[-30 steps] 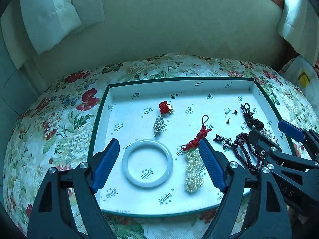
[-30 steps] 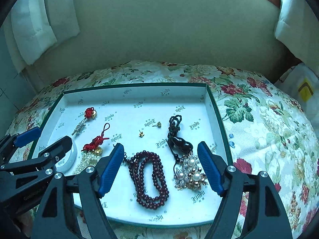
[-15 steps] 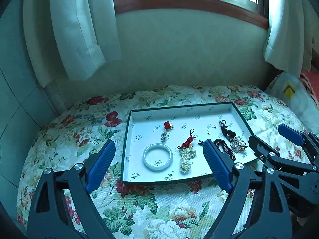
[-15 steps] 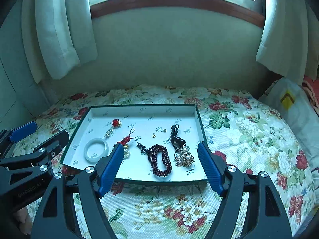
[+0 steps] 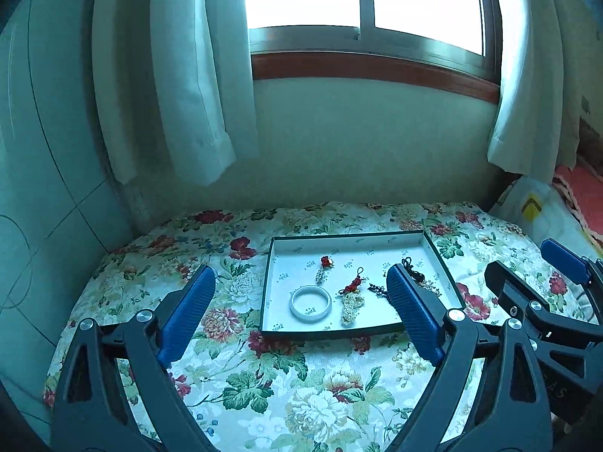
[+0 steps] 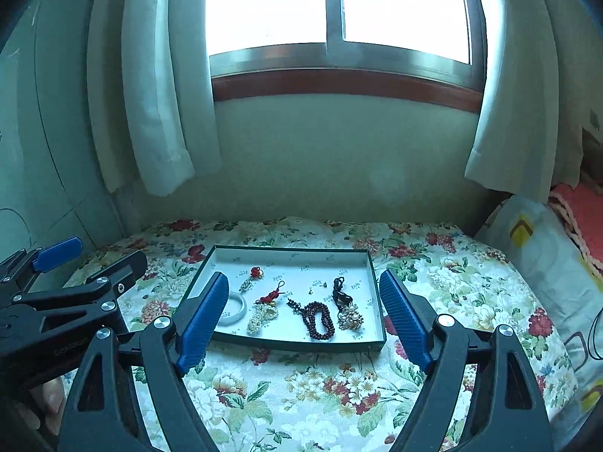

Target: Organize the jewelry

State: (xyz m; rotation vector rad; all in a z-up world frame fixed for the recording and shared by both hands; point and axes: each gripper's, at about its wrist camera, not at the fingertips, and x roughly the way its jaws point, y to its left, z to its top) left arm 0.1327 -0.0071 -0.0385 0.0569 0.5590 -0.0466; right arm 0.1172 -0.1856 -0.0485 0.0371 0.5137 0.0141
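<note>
Jewelry tray [image 5: 444,263] beyond both grippers, untouched; left gripper [image 5: 299,314], right gripper [image 6: 303,316] just widened, empty.

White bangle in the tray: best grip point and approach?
Grip the white bangle across its band on the near arc, one finger inside the hole, one outside. Come from above with the left tongs: it lies flat on the tray floor, and the pearl tassel sits close on its right.

Daylight blows out the metal-framed glass window [image 6: 339,7]. The room below is dim and teal-tinted. Fisheye curvature bends the dark edges.
</note>
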